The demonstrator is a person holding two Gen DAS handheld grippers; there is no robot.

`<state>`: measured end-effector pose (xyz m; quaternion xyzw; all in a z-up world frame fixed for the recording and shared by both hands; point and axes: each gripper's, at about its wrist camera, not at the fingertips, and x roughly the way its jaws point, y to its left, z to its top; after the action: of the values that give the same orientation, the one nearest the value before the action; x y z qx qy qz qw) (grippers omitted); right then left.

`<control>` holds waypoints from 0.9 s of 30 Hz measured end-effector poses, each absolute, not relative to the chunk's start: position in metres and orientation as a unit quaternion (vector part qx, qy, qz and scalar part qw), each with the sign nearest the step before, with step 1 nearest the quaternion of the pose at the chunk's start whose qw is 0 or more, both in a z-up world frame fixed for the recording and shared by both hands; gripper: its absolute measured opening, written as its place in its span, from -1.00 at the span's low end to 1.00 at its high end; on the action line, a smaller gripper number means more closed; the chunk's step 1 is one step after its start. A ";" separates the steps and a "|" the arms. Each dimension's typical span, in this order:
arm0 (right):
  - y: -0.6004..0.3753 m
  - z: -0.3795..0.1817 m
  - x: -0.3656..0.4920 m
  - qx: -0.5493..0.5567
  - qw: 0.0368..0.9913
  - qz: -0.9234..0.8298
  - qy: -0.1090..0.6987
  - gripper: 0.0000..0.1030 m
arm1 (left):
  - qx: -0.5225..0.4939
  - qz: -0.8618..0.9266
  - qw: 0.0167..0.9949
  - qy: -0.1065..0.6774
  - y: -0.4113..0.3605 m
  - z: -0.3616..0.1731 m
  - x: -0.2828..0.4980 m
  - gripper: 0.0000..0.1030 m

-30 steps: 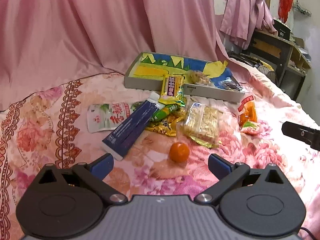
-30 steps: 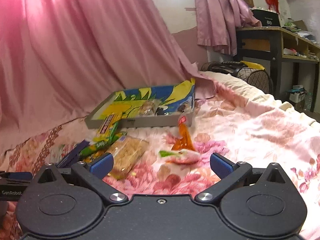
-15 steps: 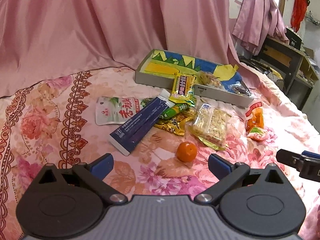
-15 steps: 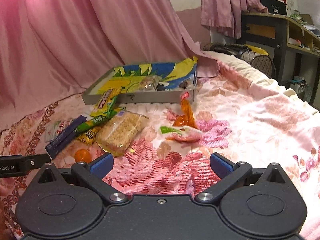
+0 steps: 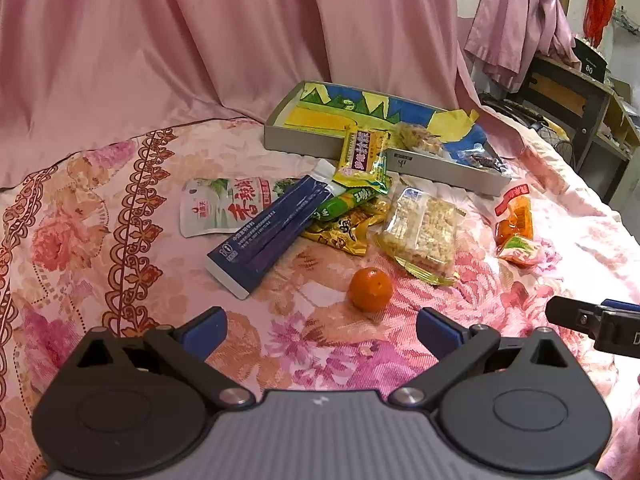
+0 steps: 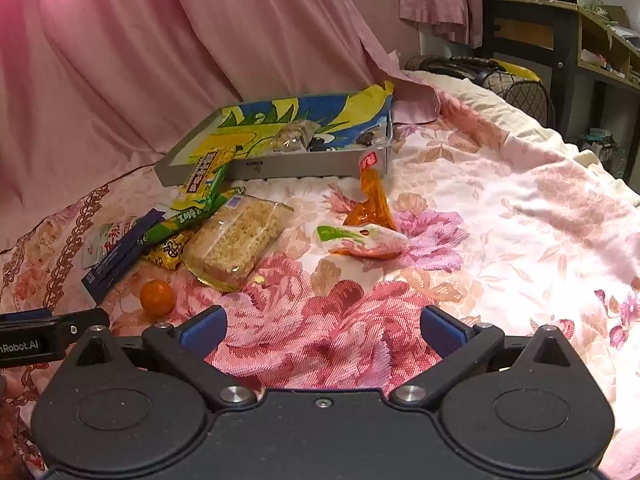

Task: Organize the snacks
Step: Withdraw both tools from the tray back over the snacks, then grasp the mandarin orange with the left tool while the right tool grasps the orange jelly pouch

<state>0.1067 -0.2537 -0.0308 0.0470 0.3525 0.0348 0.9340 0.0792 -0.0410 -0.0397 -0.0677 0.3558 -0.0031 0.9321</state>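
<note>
Snacks lie scattered on a floral bedspread in front of a grey tray [image 5: 372, 154] [image 6: 280, 168] that holds a few packets on colourful paper. A small orange [image 5: 370, 289] [image 6: 157, 298] sits just ahead of my left gripper [image 5: 320, 330], which is open and empty. Beyond the orange lie a rice-cracker pack [image 5: 420, 232] [image 6: 236, 240], a dark blue box [image 5: 272, 232], a white pouch [image 5: 216, 208] and yellow and green wrappers [image 5: 362, 156]. My right gripper [image 6: 322, 330] is open and empty, with an orange packet [image 6: 370, 200] and a pink-green packet [image 6: 360, 240] ahead of it.
A pink curtain [image 5: 200, 40] hangs behind the bed. At the right stand a dark desk with shelves [image 6: 560, 32], hanging pink clothes [image 5: 520, 28] and a fan [image 6: 516, 96]. Bare bedspread [image 6: 520, 200] stretches to the right of the snacks.
Both grippers have risen and tilted down, so the snacks show more from above. The right gripper's tip now sits lower at the edge of the left wrist view. Nothing was picked up.
</note>
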 end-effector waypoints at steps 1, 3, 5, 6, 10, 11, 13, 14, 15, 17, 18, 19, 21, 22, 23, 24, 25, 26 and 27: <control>-0.254 -0.031 0.108 0.048 0.933 0.038 0.355 0.99 | -0.065 -0.004 0.932 0.356 -0.042 -0.040 0.080 0.99; -0.254 -0.033 0.113 0.054 0.930 0.050 0.360 0.99 | -0.059 -0.006 0.932 0.356 -0.043 -0.041 0.081 0.99; -0.255 -0.035 0.120 0.061 0.928 0.059 0.363 0.99 | -0.055 -0.008 0.932 0.358 -0.045 -0.041 0.083 0.99; -0.255 -0.036 0.123 0.062 0.927 0.061 0.365 0.99 | -0.053 -0.009 0.932 0.358 -0.046 -0.042 0.084 0.99; -0.257 -0.038 0.136 0.064 0.925 0.067 0.370 0.99 | -0.038 -0.012 0.934 0.356 -0.050 -0.043 0.087 0.99; -0.259 -0.039 0.140 0.063 0.924 0.066 0.371 0.99 | -0.035 -0.013 0.934 0.356 -0.052 -0.044 0.088 0.99; -0.264 -0.041 0.146 0.063 0.923 0.061 0.375 0.99 | -0.029 -0.015 0.934 0.355 -0.055 -0.046 0.091 0.99; -0.266 -0.042 0.150 0.063 0.922 0.056 0.377 0.99 | -0.026 -0.017 0.934 0.355 -0.057 -0.047 0.092 0.99; -0.269 -0.044 0.152 0.063 0.922 0.053 0.379 0.99 | -0.024 -0.018 0.934 0.356 -0.058 -0.048 0.093 0.99; -0.274 -0.046 0.158 0.062 0.921 0.048 0.382 0.99 | -0.020 -0.019 0.933 0.358 -0.062 -0.051 0.097 0.99; -0.276 -0.048 0.161 0.062 0.920 0.044 0.384 0.99 | -0.018 -0.020 0.933 0.359 -0.064 -0.052 0.099 0.99; -0.278 -0.051 0.165 0.061 0.919 0.041 0.386 0.99 | -0.015 -0.021 0.933 0.358 -0.066 -0.054 0.101 0.99; -0.281 -0.056 0.172 0.057 0.918 0.031 0.391 0.99 | -0.007 -0.022 0.934 0.357 -0.070 -0.055 0.104 0.99; -0.282 -0.058 0.176 0.054 0.918 0.024 0.392 0.99 | -0.004 -0.023 0.934 0.357 -0.072 -0.056 0.106 0.99; -0.284 -0.060 0.179 0.051 0.919 0.018 0.391 0.99 | -0.002 -0.023 0.934 0.357 -0.073 -0.058 0.108 0.99; -0.286 -0.062 0.182 0.049 0.920 0.014 0.389 0.99 | 0.000 -0.023 0.934 0.358 -0.074 -0.059 0.110 0.99; -0.287 -0.063 0.185 0.046 0.921 0.011 0.386 0.99 | 0.001 -0.024 0.933 0.360 -0.075 -0.060 0.112 0.99; -0.289 -0.066 0.189 0.042 0.921 0.009 0.386 0.99 | 0.001 -0.026 0.932 0.362 -0.075 -0.062 0.114 0.99; -0.290 -0.067 0.193 0.039 0.921 0.007 0.387 0.99 | 0.001 -0.028 0.931 0.364 -0.076 -0.064 0.115 0.99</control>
<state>0.1927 -0.2899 -0.0675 0.0390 0.3868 0.0075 0.9213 0.1151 -0.0756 -0.0641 0.0014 0.3644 -0.0280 0.9308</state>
